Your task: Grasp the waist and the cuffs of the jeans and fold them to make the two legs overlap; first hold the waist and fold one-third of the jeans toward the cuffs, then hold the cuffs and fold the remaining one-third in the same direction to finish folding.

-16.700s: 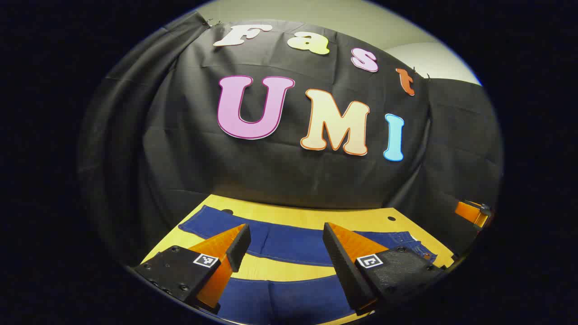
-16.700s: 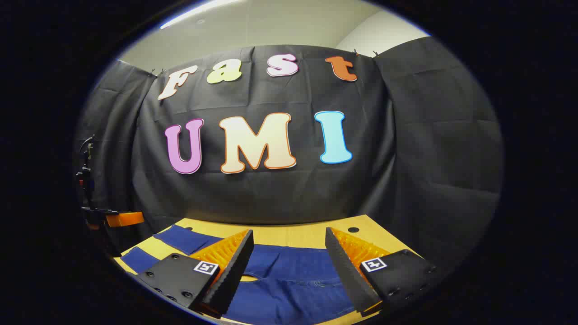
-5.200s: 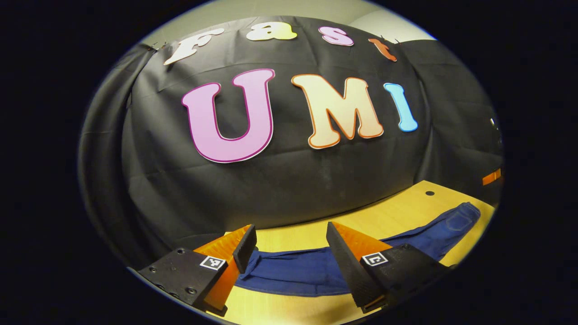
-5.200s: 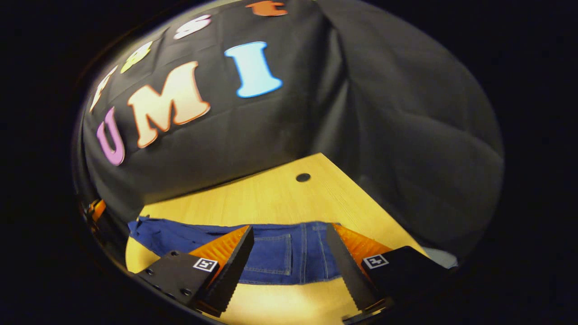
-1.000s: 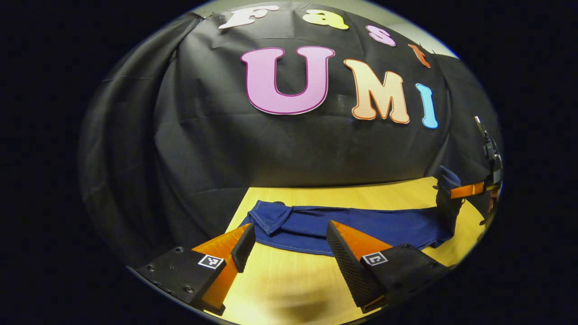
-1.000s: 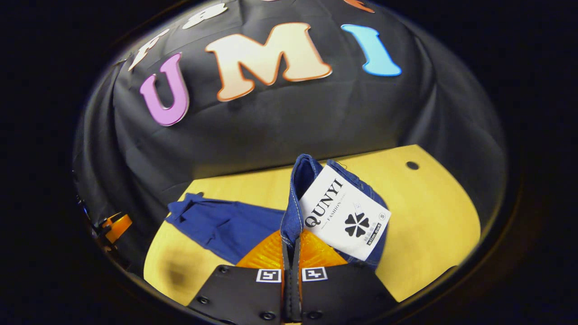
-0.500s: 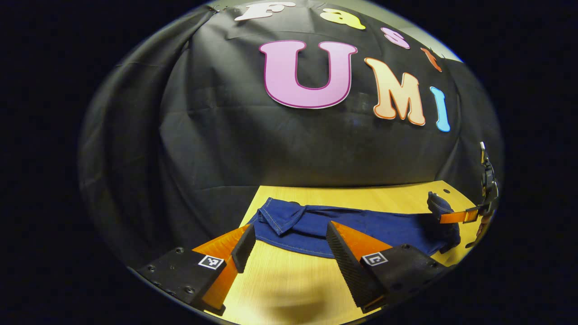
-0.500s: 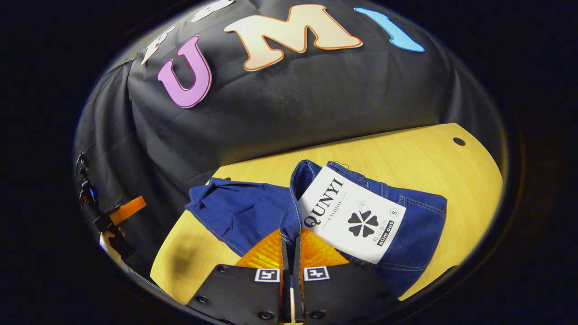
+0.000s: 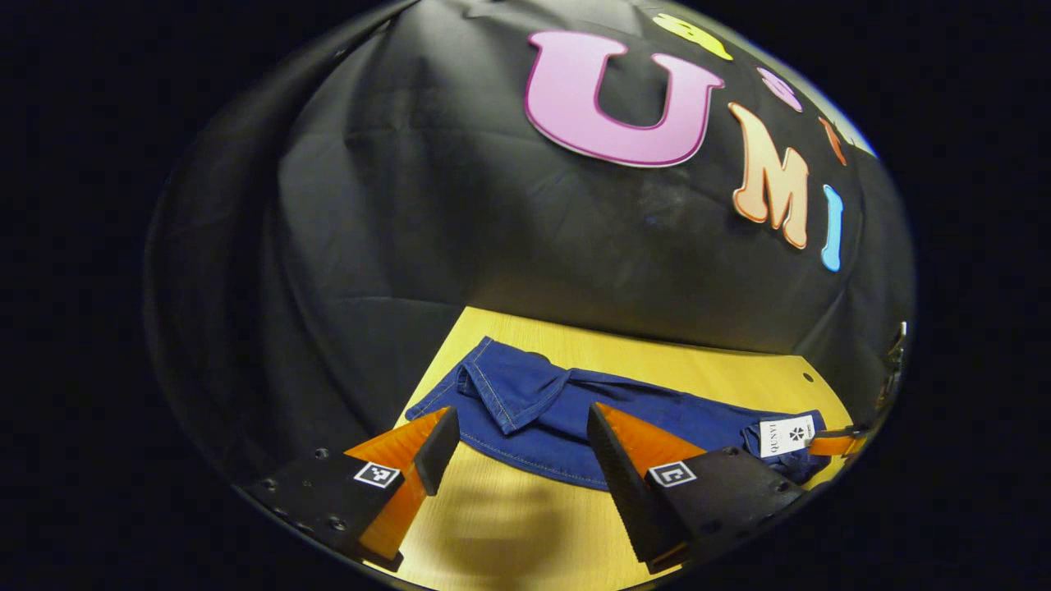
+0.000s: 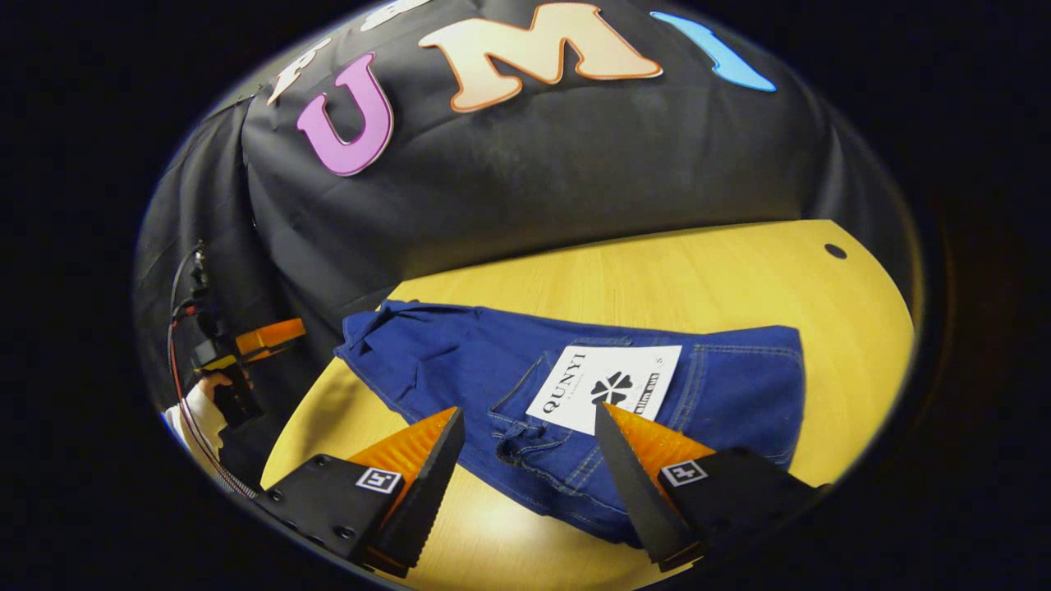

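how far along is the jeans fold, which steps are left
Done: legs overlap, and the waist third of the jeans lies folded toward the cuffs, white tag facing up. In hand: nothing; right gripper and left gripper are both open. Left: grip the cuffs and fold that last third over.

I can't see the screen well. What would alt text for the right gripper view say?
The right hand-held gripper hangs open above dark blue denim jeans lying partly folded on a light wooden table, a white paper tag facing up. At far left, a person's hand holds the left hand-held gripper.
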